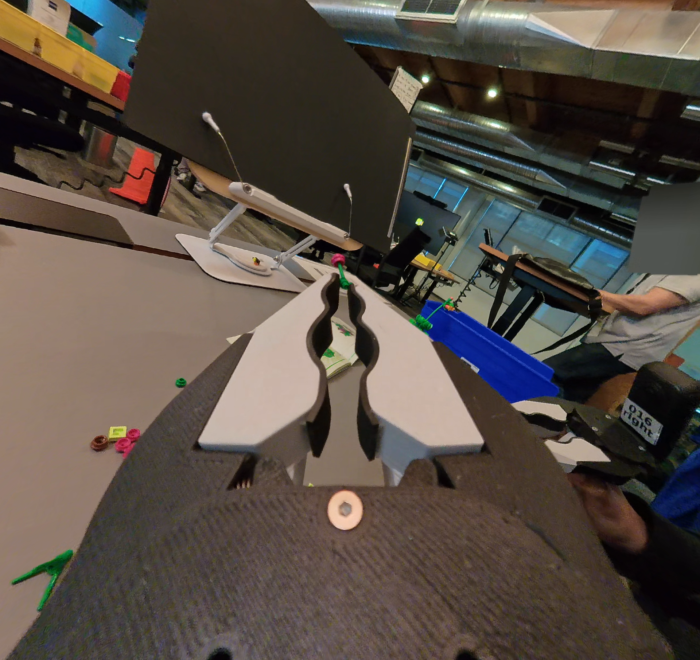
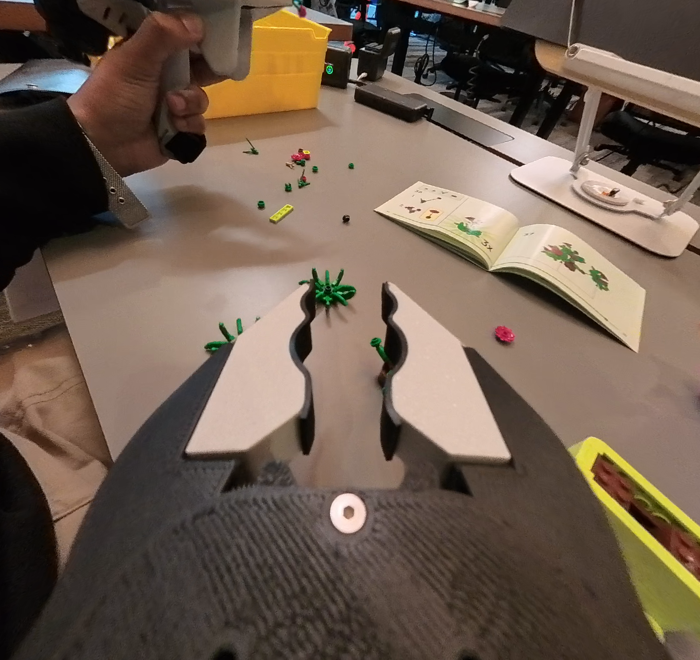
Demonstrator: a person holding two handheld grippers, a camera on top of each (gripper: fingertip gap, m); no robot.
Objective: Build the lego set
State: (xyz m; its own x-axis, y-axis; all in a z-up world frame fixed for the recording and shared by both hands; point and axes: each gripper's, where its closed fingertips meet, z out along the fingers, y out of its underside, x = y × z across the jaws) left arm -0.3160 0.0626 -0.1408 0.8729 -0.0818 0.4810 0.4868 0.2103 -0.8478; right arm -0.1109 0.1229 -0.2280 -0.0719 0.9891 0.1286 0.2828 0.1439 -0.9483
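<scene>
1. Nearest the lens in the right wrist view, the right gripper (image 2: 348,293) stands with its jaws well apart and nothing between them, low over the grey table (image 2: 473,142). A small green stem piece (image 2: 380,350) pokes up just beside its right finger; whether they touch I cannot tell.
2. The left gripper (image 1: 342,282) is raised off the table, its jaws pinched nearly together on a green stem with a pink flower (image 1: 339,269) at the tips.
3. Done so far, I judge: that flowered stem, a green leafy cluster (image 2: 331,287) lying just ahead of the right gripper, and a second leafy piece (image 2: 223,337) to its left.
4. Left to do: loose bits (image 2: 301,172) are scattered farther back, among them a lime plate (image 2: 281,213). A pink flower (image 2: 504,333) lies alone near the open instruction booklet (image 2: 511,252).
5. A lime tray (image 2: 640,543) at the right edge holds dark red pieces, so the build looks well short of finished.
</scene>
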